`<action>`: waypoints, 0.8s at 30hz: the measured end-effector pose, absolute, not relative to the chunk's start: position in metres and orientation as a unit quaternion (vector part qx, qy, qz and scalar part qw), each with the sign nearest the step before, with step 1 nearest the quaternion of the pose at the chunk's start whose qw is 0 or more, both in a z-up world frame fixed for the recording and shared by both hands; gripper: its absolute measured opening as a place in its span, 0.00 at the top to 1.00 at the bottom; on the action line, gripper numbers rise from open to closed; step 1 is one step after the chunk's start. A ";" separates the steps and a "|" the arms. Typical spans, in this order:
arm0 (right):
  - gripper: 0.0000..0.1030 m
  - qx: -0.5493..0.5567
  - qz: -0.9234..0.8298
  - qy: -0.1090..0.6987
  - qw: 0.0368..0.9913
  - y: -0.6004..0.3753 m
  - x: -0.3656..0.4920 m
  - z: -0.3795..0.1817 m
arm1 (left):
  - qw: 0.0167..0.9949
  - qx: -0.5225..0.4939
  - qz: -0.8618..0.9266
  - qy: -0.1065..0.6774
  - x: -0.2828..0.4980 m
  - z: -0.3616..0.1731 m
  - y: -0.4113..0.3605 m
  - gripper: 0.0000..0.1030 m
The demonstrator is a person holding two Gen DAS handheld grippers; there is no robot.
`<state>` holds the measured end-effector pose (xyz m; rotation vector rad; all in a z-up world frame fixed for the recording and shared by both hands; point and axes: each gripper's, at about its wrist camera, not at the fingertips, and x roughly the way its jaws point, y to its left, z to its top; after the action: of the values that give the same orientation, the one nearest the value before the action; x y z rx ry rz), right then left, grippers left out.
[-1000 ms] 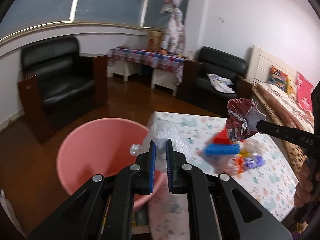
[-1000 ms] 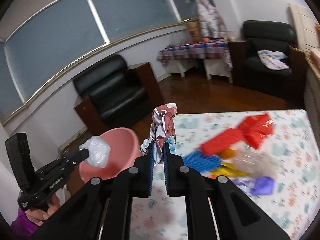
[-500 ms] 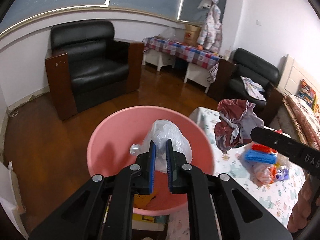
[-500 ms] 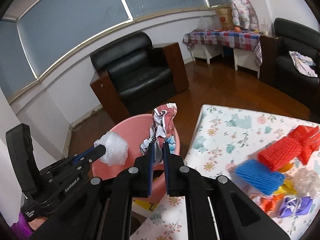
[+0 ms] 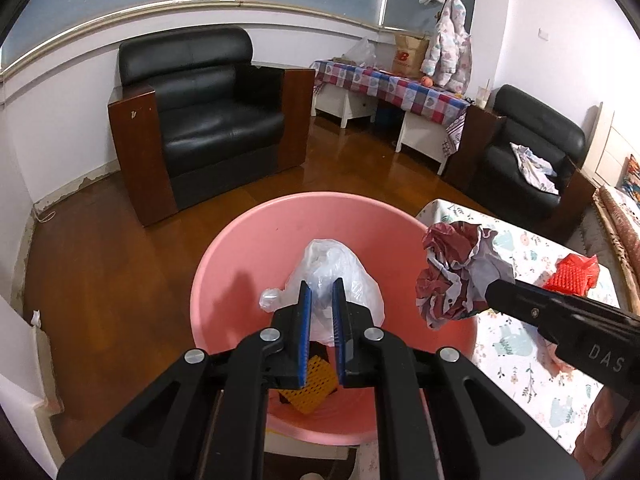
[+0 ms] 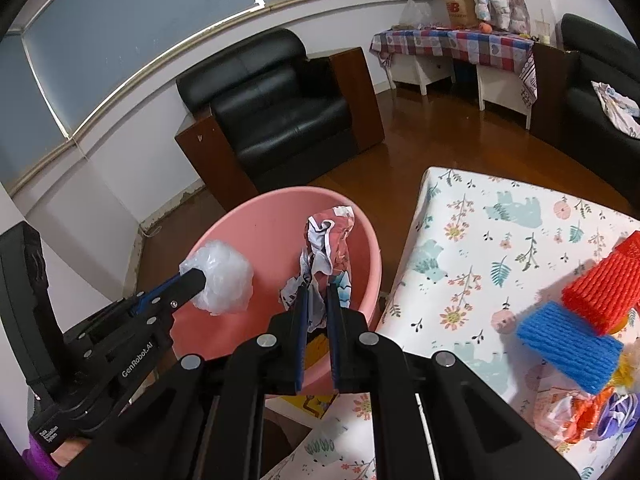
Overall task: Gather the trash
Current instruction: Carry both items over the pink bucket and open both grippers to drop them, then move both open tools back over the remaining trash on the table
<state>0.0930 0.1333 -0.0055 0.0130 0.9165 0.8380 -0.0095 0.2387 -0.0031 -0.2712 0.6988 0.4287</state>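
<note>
Drop-off step. Left gripper (image 5: pixel 319 292) pinches a clear bag (image 5: pixel 334 268) over the pink basin (image 5: pixel 256 240); right gripper (image 6: pixel 316 294) pinches a crumpled wrapper (image 6: pixel 330 240) above its rim. Next, by judgement: part both jaws, letting trash fall inside.

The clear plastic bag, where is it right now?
The clear plastic bag is pinched in the left gripper, hanging over the pink bucket, left of the crumpled wrapper.
</note>
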 end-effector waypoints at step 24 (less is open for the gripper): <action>0.59 -0.013 0.416 0.405 0.814 0.152 0.091 -0.010 | 0.903 -0.125 0.221 0.348 -0.009 -0.007 0.244 0.61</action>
<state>0.0905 0.1520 -0.0102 -0.0275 0.8633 0.8877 -0.0094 0.2439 -0.0067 -0.2579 0.7185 0.4573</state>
